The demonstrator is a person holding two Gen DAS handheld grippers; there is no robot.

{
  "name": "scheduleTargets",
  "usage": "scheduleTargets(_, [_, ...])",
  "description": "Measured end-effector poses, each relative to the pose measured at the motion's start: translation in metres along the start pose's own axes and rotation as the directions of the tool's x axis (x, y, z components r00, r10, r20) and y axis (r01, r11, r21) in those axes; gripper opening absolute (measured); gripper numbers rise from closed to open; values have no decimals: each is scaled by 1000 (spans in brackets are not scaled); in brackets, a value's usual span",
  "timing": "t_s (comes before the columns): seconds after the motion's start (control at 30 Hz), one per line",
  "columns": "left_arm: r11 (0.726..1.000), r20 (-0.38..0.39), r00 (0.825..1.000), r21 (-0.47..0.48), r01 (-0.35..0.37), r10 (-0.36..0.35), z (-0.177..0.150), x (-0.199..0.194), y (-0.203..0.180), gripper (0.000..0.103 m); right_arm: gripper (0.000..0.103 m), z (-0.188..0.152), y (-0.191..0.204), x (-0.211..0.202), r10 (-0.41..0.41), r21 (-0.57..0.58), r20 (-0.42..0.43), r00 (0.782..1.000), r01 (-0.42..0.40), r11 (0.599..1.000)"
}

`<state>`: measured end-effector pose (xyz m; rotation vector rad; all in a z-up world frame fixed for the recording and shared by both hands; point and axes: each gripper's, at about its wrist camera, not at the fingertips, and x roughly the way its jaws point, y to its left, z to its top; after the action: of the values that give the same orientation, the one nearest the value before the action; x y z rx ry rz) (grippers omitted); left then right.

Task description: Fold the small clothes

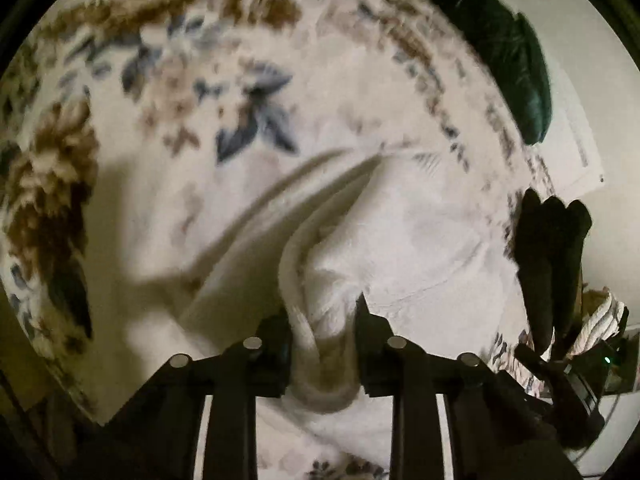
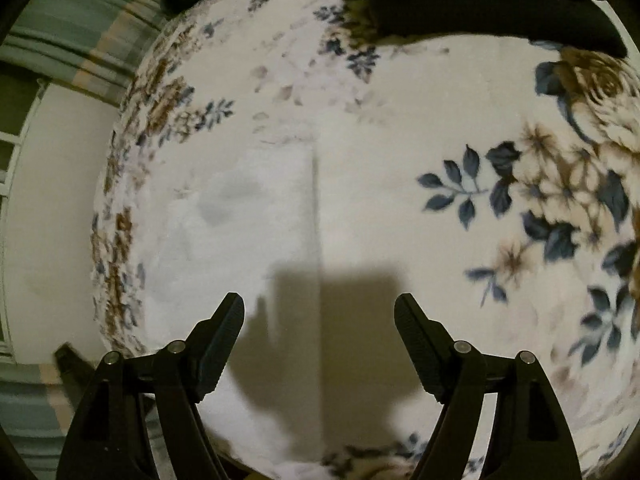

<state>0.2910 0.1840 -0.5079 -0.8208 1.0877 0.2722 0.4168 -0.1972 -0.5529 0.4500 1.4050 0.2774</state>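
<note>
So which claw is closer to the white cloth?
Left. The left claw is pinching a bunched fold of the white cloth. The right claw hangs open above it, touching nothing.

Cream plush blanket (image 1: 132,184) printed with brown flowers and blue leaves across most of both views. Dark green fuzzy cushion (image 1: 516,64) at upper right of the left view. Striped teal-and-beige fabric (image 2: 80,52) at upper left of the right view.
</note>
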Motion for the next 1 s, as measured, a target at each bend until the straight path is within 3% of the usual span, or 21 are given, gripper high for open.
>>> scheduleTargets(0.17, [994, 106, 990, -68, -88, 94, 15, -16, 18, 21, 80, 23, -10, 24, 58, -18, -61, 996, -59, 998])
scheduleTargets(0.23, [994, 74, 995, -95, -59, 66, 20, -2, 30, 24, 80, 30, -9, 33, 75, -36, -102, 992, -79, 996])
scheduleTargets(0.3, [990, 40, 998, -136, -34, 39, 21, 11, 40, 36, 80, 37, -5, 39, 83, -68, -122, 989, -92, 993])
scheduleTargets(0.37, [979, 43, 999, -203, 2, 7, 19, 11, 53, 62, 80, 42, 0, 44, 97, -110, -148, 984, -114, 987])
scheduleTargets(0.5, [928, 112, 990, -355, 115, -80, -7, -19, 77, 82, 96, 57, 6, 56, 151, -127, -185, 971, -176, 976])
scheduleTargets(0.6, [879, 178, 977, -438, 189, -121, -35, -32, 89, 83, 99, 70, 9, 74, 223, -103, -226, 948, -251, 963])
scheduleTargets(0.63, [855, 195, 969, -468, 225, -149, -46, -29, 93, 83, 99, 74, 12, 82, 245, -97, -240, 939, -274, 957])
scheduleTargets(0.77, [801, 216, 953, -520, 297, -213, -56, 5, 89, 83, 99, 87, 23, 116, 325, -60, -287, 901, -356, 933])
scheduleTargets(0.83, [798, 219, 949, -518, 309, -225, -47, 22, 81, 83, 99, 92, 28, 129, 357, -46, -296, 886, -387, 921])
scheduleTargets(0.93, [808, 230, 952, -512, 293, -199, -39, 33, 79, 83, 101, 98, 36, 141, 366, -45, -303, 880, -397, 917])
scheduleTargets(1.0, [825, 255, 951, -489, 285, -177, -38, 33, 79, 81, 101, 100, 40, 144, 376, -44, -306, 874, -408, 912])
